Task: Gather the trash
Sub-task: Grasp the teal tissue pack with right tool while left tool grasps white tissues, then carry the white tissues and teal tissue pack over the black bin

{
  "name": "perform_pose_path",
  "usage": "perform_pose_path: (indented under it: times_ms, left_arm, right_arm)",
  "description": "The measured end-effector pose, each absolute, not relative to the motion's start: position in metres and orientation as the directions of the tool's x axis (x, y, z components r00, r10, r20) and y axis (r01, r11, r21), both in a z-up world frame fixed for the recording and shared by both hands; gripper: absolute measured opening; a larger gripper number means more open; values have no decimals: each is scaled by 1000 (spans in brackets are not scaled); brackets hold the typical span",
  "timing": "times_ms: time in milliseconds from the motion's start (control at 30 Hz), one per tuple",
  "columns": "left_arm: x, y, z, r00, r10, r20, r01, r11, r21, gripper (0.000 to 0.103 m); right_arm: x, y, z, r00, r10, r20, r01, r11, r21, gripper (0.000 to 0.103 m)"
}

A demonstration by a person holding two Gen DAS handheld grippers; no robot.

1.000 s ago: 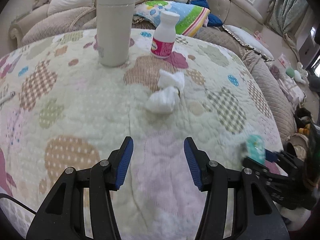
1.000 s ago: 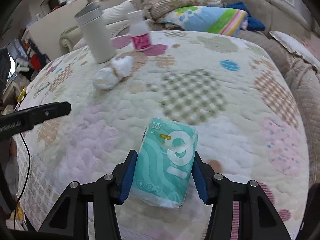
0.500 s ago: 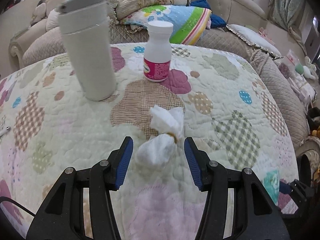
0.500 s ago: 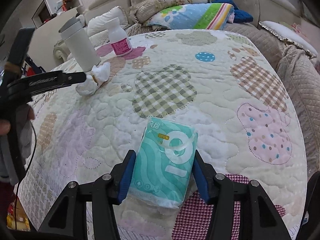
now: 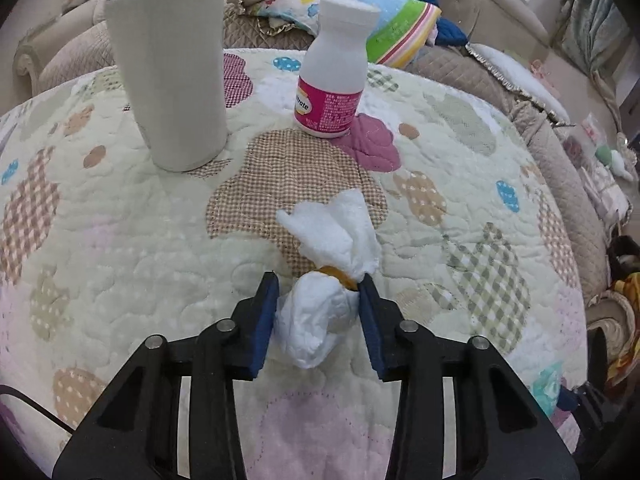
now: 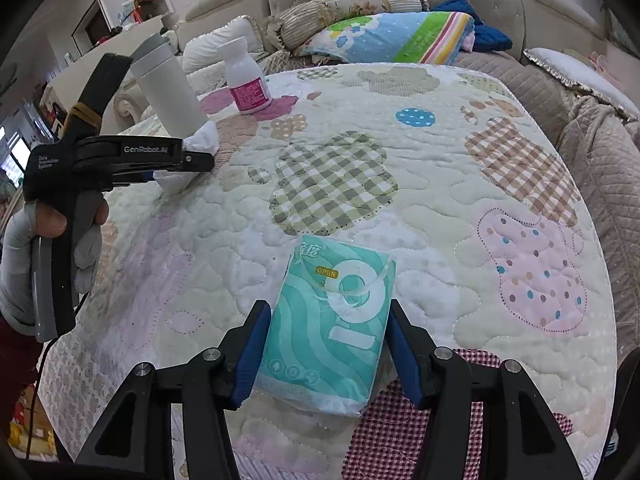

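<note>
A crumpled white tissue wad [image 5: 320, 320] with something orange-brown inside lies on the quilted cover [image 5: 120, 240]. My left gripper [image 5: 319, 284] straddles the wad; its jaws are closing and both blue pads touch the wad's sides. In the right wrist view the same left gripper [image 6: 192, 160] shows at the left, over the wad [image 6: 204, 138]. My right gripper [image 6: 328, 308] is shut on a teal tissue pack [image 6: 332, 332], held just above the cover near its front edge. That pack [image 5: 546, 388] also shows at the lower right of the left wrist view.
A tall white tumbler [image 5: 172, 80] and a white bottle with a pink label [image 5: 332, 80] stand behind the wad. A sofa with a colourful pillow [image 5: 400, 20] wraps around the far side. A gloved hand [image 6: 24, 248] holds the left gripper's handle.
My left gripper has moved forward over the cover to the tissue wad, and its jaws have narrowed onto it. The right gripper has kept still with the teal pack.
</note>
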State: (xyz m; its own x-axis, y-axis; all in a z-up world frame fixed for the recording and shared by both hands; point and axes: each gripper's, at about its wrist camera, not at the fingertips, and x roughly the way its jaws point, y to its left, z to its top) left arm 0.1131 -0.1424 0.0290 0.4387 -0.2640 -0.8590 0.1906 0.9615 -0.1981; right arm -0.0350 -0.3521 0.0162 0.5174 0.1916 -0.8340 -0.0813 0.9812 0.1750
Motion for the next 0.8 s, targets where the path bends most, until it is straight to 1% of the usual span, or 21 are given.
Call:
perform_pose_path:
  times_ms: [133,533,800]
  left_arm:
    - [98,-138,36,452,-266,-851,182,962,-204,30]
    - [31,-157,57,454,-311,-835,233,946,-225,30]
    - [-12,-172,64,486,-299,-821,273,944,-183,30]
  right_arm:
    - [-40,-352,20,517,210,-830,-91,977,191,51]
    - [-60,-355,37,545,221,-809,-80,974,212,51]
    - [-73,-362,47,563,206,-800,-67,977,204,51]
